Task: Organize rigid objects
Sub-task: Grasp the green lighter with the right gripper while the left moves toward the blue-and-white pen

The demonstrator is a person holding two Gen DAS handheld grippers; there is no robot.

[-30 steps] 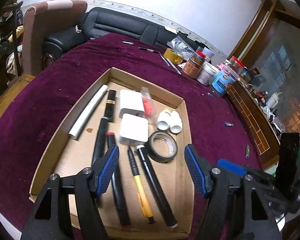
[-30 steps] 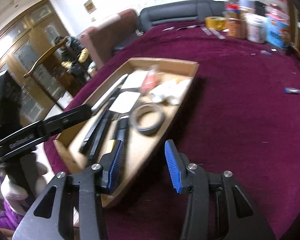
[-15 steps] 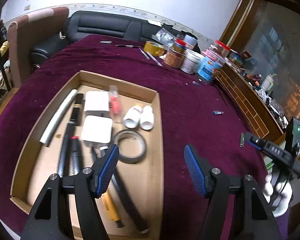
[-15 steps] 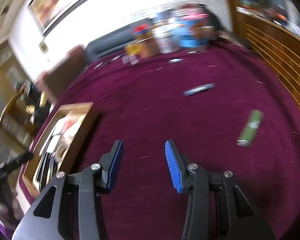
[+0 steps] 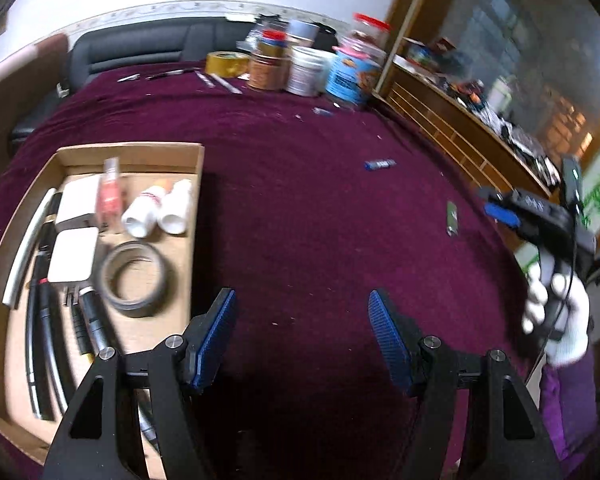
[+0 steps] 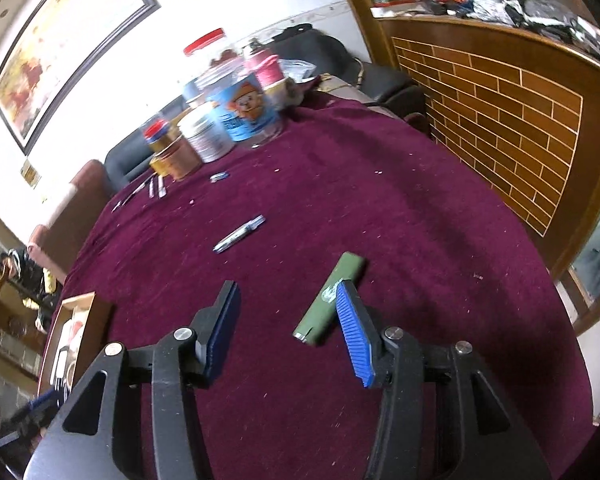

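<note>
A green lighter (image 6: 329, 299) lies on the purple cloth just ahead of my right gripper (image 6: 288, 322), which is open and empty; the lighter sits beside the right finger. It also shows in the left wrist view (image 5: 453, 218). A small blue-white tube (image 6: 239, 234) lies farther out, also seen in the left wrist view (image 5: 379, 164). The cardboard tray (image 5: 194, 200) at left holds pens, a tape roll (image 5: 133, 278), white adapters and white bottles. My left gripper (image 5: 302, 336) is open and empty over the cloth right of the tray. The right gripper (image 5: 540, 216) appears at the right.
Jars and cans (image 5: 312, 64) and a yellow tape roll (image 5: 226, 63) stand at the table's far edge. A wooden counter (image 6: 500, 100) borders the right side. A black sofa (image 5: 140, 48) lies behind. Thin metal tools (image 6: 156, 190) lie near the jars.
Both grippers swung right, away from the tray. The right gripper has come up to the green lighter and opened wider. The left gripper now hovers over bare cloth.
</note>
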